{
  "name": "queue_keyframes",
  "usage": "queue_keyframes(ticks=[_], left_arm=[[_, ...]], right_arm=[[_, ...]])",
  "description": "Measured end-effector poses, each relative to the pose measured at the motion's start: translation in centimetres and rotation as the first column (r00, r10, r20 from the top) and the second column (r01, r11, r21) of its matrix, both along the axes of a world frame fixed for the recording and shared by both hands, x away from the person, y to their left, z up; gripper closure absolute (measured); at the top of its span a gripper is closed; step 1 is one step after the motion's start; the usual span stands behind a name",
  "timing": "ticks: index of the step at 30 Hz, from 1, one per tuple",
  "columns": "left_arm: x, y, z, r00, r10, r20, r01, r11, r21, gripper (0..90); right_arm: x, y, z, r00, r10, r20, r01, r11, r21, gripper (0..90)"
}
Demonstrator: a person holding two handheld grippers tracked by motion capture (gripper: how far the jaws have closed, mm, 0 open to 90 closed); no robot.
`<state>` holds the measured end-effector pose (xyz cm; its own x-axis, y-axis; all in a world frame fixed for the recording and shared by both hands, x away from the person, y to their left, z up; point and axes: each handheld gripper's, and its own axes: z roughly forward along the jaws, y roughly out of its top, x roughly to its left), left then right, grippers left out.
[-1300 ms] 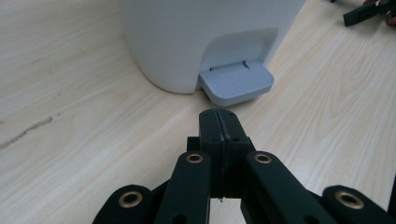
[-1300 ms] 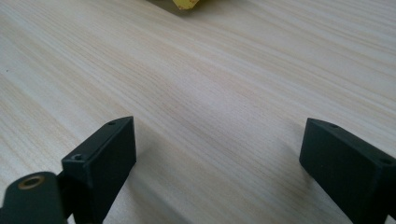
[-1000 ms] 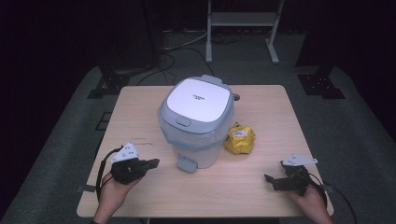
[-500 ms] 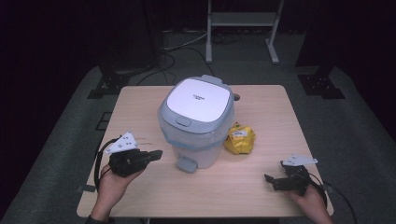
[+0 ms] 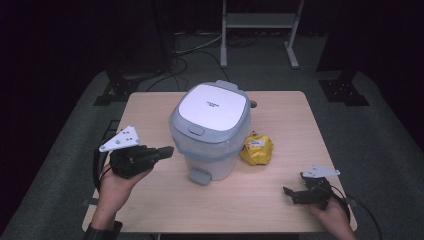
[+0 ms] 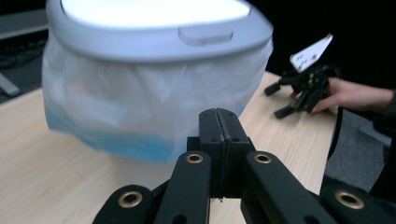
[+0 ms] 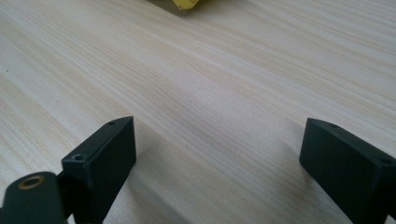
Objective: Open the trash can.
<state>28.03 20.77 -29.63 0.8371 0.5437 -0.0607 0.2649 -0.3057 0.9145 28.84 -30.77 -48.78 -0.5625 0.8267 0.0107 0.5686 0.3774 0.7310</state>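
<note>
The pedal bin point(image 5: 212, 131), grey with a white lid and a bag folded over its rim, stands at the middle of the wooden table point(image 5: 150, 107), its foot pedal point(image 5: 199, 176) facing the person. The left gripper point(image 5: 167, 150) is raised at the bin's left side, jaws clenched on nothing and aimed at the bag just under the lid. My guess is that the lid is the goal; coming in at this height, the clenched tips could jab the thin bag liner point(image 6: 140, 107) and tear it or drag it off the rim, or shove the light bin sideways into the yellow snack packet point(image 5: 257, 149) lying just beside it. The right gripper point(image 5: 290, 192) rests low near the table's right front corner, jaws spread wide and empty, well apart from the bin, so nothing steadies the bin. The left gripper view shows the 2 pads pressed flat together and the lid's front latch tab point(image 6: 205, 33), which the high view gives only small. The right gripper view shows bare wood between its jaws and a yellow sliver of the packet at the top edge.
</note>
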Motion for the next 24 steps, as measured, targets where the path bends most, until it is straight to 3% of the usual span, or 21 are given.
queue_keyframes(ticks=[13,24], left_arm=[[1.1,-2.0,4.0,0.9966,-0.055,0.062,0.058,0.9973,-0.046,90.0],[3.1,-4.1,4.4,0.9949,-0.080,0.062,0.082,0.9960,-0.036,90.0]], right_arm=[[0.0,0.0,0.0,1.0000,0.001,0.000,-0.001,1.0000,0.000,9.6],[0.0,0.0,0.0,1.0000,0.000,0.000,0.000,1.0000,0.000,9.6]])
